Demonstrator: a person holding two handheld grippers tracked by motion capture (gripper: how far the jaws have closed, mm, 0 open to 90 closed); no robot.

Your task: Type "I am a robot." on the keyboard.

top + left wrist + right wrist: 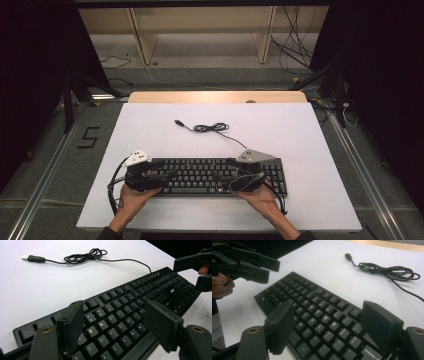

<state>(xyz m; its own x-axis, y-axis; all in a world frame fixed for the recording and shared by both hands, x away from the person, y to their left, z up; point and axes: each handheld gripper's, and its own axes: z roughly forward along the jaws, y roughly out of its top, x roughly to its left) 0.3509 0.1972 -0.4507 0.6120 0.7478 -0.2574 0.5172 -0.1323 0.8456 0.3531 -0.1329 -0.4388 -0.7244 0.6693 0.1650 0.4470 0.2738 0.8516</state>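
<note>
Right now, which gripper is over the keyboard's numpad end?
The right gripper. It hovers, jaws open, over the keyboard end nearest the numpad; the left gripper, also open, sits at the Esc end.

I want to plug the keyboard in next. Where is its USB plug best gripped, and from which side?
Grip the USB plug by its black housing, coming from above with jaws across its narrow sides. It lies flat on the white table, metal tip free, cable trailing behind.
</note>
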